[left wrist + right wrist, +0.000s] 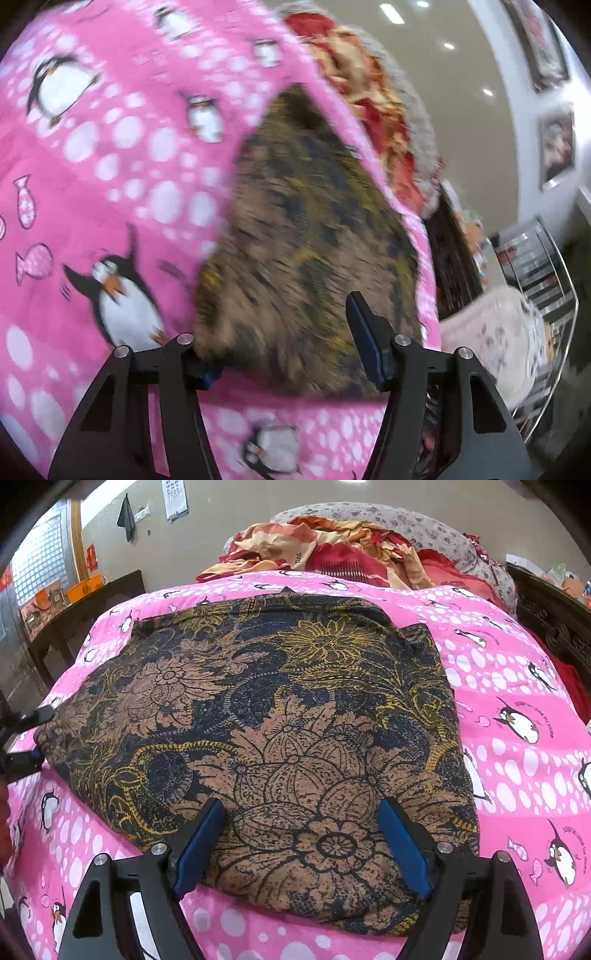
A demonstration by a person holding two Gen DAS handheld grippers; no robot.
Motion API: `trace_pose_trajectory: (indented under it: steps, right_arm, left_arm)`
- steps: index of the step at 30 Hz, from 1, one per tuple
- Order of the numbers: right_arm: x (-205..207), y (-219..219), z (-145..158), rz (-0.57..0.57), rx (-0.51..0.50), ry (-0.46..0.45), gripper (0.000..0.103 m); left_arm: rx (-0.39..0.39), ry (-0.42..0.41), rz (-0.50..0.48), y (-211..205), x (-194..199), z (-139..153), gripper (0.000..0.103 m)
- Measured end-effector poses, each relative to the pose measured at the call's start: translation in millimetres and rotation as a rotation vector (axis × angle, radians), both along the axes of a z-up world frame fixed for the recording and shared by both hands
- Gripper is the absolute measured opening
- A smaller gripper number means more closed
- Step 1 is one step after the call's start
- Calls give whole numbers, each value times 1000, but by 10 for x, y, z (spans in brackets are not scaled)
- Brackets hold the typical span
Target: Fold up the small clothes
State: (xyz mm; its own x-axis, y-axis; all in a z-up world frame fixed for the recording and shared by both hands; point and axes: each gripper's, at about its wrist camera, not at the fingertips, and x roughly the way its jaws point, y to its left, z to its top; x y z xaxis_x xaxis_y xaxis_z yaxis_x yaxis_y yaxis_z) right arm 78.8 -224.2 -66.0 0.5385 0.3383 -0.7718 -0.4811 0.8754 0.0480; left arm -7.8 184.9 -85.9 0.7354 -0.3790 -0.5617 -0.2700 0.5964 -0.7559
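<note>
Two open claws, right claw point(301, 843) over floral garment point(258, 720), pink sheet point(517, 701)

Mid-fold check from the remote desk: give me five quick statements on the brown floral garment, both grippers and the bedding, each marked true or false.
1. The brown floral garment lies on a pink penguin-print blanket. True.
2. The right gripper is shut on the garment. False: its jaws stand wide open over the near edge.
3. The left gripper is at the garment's left corner. True; the right wrist view shows it there too.
4. The blanket is plain blue. False: it is pink with white spots and penguins.
5. Crumpled red and cream bedding lies beyond the garment. True.
</note>
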Motion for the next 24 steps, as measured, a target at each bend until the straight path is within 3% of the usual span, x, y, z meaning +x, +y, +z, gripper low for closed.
trace_pose_trajectory:
  steps: [2, 4, 7, 9, 11, 13, 17, 20, 22, 23, 24]
  right_arm:
    - [-2, -13, 12, -1, 12, 3, 83]
    - [-55, -120, 103, -19, 68, 8, 82]
    - [-221, -440, 251, -94, 162, 21, 82]
    - [-339, -681, 286, -155, 200, 28, 82]
    - [-408, -908, 230, -195, 255, 90, 82]
    - [-433, -1102, 112, -226, 338, 168, 73]
    - [-366, -1253, -11, -249, 502, 227, 67]
    - [-168, -1188, -92, -216, 594, 265, 59]
    - [-15, -1171, -140, -232, 648, 274, 35]
    - [42, -1186, -176, -250, 673, 295, 29]
    - [90, -1211, -220, -275, 700, 312, 17]
  left_arm:
    - [15, 28, 3, 32, 7, -39, 38]
    - [37, 33, -18, 20, 1, -31, 37]
    - [92, 58, -43, 6, -10, -13, 25]
    - [117, 65, -50, -10, -11, -3, 23]
    - [164, 71, -64, -58, 0, 22, 23]
    - [195, 81, -71, -101, 34, 42, 23]
    - [170, 90, -71, -69, 62, 19, 23]
    - [164, 94, -67, -54, 88, 12, 23]
    - [153, 94, -67, -30, 92, 4, 23]
    - [144, 98, -64, -11, 87, -2, 21]
    - [142, 98, -62, -6, 88, 12, 16]
